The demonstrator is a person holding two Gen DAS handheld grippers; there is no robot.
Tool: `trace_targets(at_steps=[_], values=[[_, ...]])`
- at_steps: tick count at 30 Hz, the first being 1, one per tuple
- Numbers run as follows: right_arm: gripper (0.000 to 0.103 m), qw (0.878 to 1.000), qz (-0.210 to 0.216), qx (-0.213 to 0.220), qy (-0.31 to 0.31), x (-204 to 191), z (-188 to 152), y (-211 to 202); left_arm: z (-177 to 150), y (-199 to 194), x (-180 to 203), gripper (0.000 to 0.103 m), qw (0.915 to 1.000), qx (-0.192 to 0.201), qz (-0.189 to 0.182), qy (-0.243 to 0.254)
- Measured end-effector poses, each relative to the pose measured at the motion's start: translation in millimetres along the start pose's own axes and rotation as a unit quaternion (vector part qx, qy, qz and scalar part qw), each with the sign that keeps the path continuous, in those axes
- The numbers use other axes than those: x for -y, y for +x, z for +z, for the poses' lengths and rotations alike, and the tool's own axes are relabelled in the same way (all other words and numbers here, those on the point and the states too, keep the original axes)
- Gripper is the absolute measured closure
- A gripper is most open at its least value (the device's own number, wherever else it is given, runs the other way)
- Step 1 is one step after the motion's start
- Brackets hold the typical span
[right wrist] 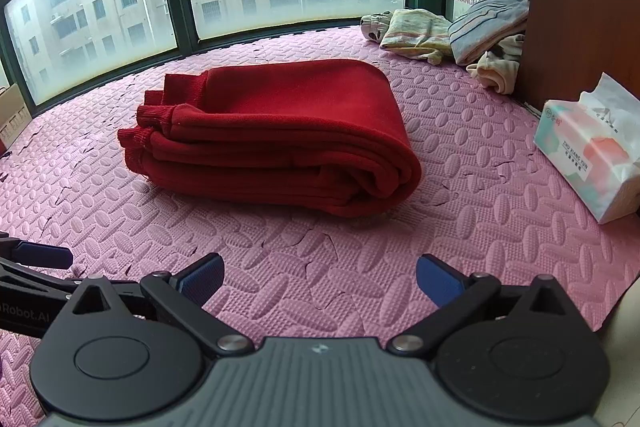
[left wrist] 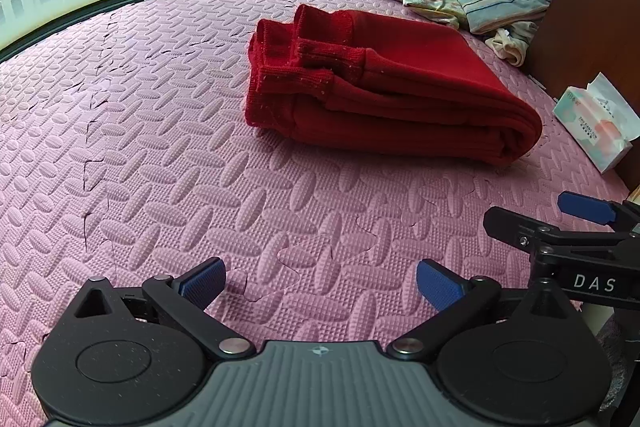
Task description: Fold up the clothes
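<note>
The red garment (left wrist: 384, 83) lies folded into a thick bundle on the pink foam mat (left wrist: 160, 187), in the upper middle of both views, ahead of both tools and touching neither. Its long axis runs across the frame, cuffed ends at the left, rounded fold at the right. The left gripper (left wrist: 320, 287) hangs low over bare mat at the bottom of its frame, its 2 blue pads spread wide with nothing between them. The right gripper (right wrist: 320, 281) is likewise spread and empty. In the left view the bundle sits right of centre; in the right view it sits left of centre, so it lies between the 2 tools, and neither looks clearly nearer. The bundle looks fully folded. A pile of unfolded clothes (right wrist: 452, 35) waits at the upper right, nearer the right tool
</note>
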State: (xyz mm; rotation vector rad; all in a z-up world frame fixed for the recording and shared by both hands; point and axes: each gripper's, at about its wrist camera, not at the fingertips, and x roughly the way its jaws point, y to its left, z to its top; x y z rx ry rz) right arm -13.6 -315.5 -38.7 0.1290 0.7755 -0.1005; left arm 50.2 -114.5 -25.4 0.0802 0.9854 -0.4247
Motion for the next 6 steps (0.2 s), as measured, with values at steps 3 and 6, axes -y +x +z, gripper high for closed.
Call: trace_targets(at_steps=[3, 6], values=[[0.000, 1.000, 0.001, 0.000, 0.000, -0.3, 1.7, 2.1, 1.7, 1.5, -0.5, 0.000, 1.0000, 0.000, -0.001, 0.000], [0.000, 1.000, 0.000, -0.001, 0.000, -1.1, 3.3, 4.8, 3.5, 3.0, -0.9, 0.000, 1.0000, 0.000, -0.003, 0.000]])
